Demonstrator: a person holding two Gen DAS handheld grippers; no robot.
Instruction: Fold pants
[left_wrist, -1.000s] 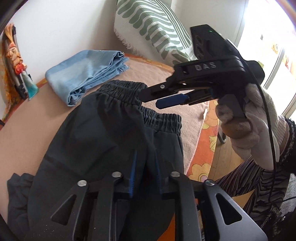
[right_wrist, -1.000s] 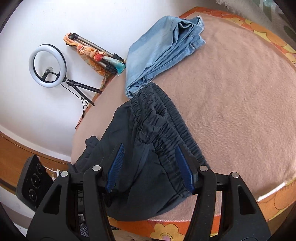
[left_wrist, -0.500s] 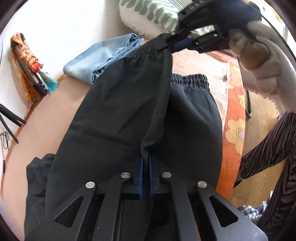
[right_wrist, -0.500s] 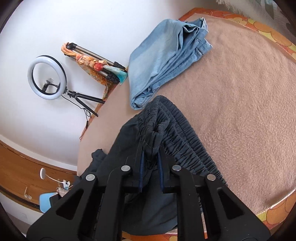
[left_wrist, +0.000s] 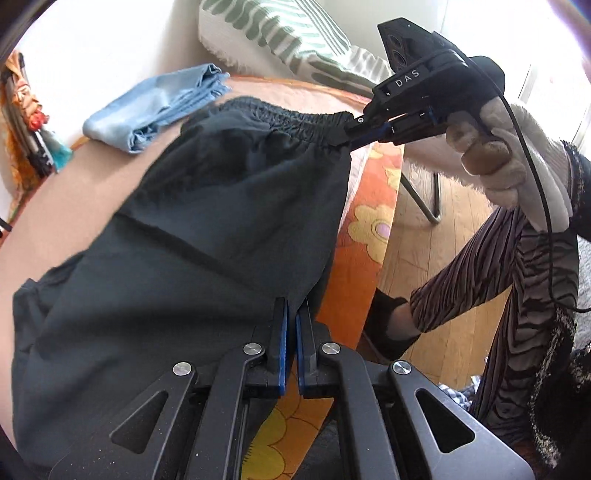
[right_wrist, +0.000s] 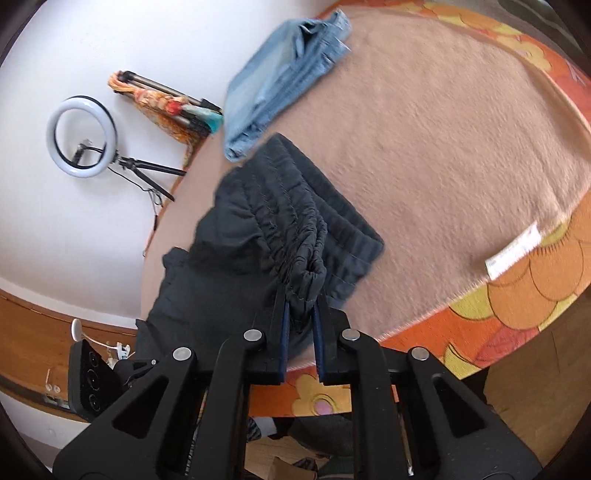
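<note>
Dark grey pants (left_wrist: 207, 236) with an elastic waistband lie spread on the pink blanket (left_wrist: 74, 199). My left gripper (left_wrist: 291, 314) is shut on the pants' near side edge. My right gripper (left_wrist: 347, 138) is shut on the waistband corner and holds it lifted and stretched over the bed's edge. In the right wrist view the bunched waistband (right_wrist: 295, 236) sits pinched between my right gripper's (right_wrist: 301, 302) jaws, and the rest of the pants hangs to the left.
Folded light blue jeans (left_wrist: 159, 103) (right_wrist: 284, 74) lie at the far side of the blanket. A striped pillow (left_wrist: 288, 40) leans at the back. The orange flowered bedspread edge (right_wrist: 517, 306), wooden floor, a ring light (right_wrist: 81, 136) and a tripod stand around.
Both grippers closed on the pants a second ago. Since then my right gripper has pulled the waistband corner out toward the bed's edge, stretching the fabric flat between the two grippers.
</note>
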